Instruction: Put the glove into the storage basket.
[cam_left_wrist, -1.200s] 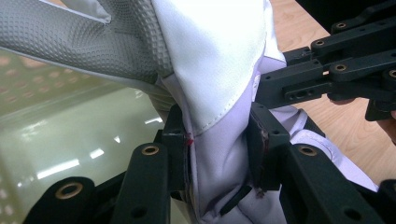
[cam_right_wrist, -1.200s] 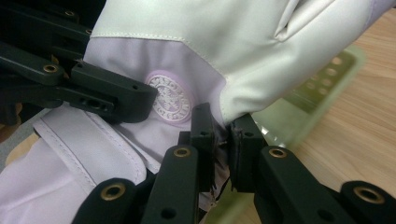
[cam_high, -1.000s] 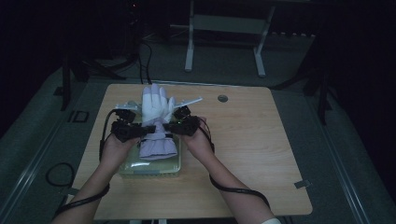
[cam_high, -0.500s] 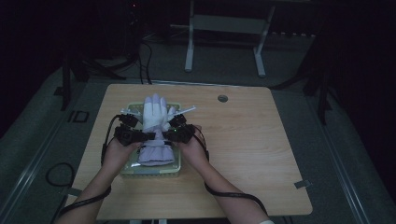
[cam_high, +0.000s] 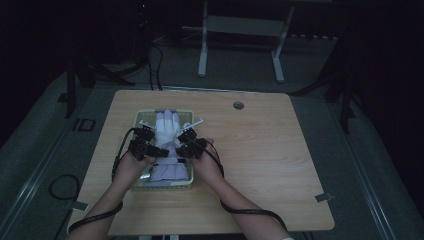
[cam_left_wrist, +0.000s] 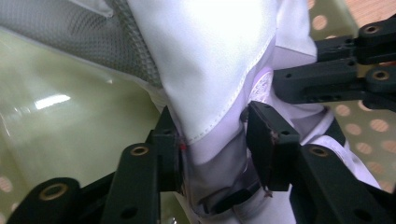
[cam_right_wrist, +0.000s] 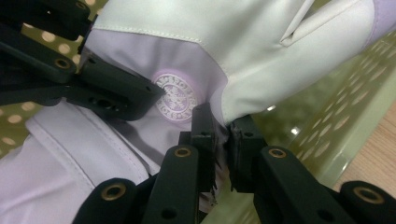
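Nearest the camera in the right gripper view, the right gripper (cam_right_wrist: 223, 140) has its jaws drawn almost together, pinching a fold at the edge of the white and lilac glove (cam_right_wrist: 196, 56) just beside the round embroidered badge (cam_right_wrist: 175, 97). Across from it, in the left gripper view, the left gripper (cam_left_wrist: 212, 140) has its jaws standing apart on either side of the cuff fabric; they have just been opening, and the cloth runs loosely between them, the pads no longer clearly pressing on it. From above, both grippers sit low over the near half of the pale green basket (cam_high: 138, 118), left gripper (cam_high: 156, 150) and right gripper (cam_high: 184, 147) on either side of the glove's wrist, with the glove (cam_high: 167, 129) lying inside the basket, its fingers pointing away from the person toward the far rim. Farther off the wooden table (cam_high: 280, 165) lies bare apart from a small round cable hole (cam_high: 238, 105). By my reading the glove is already laid in the basket and the placing is nearly finished: the left side is being let go, while the right grip has yet to be released and both hands drawn clear.
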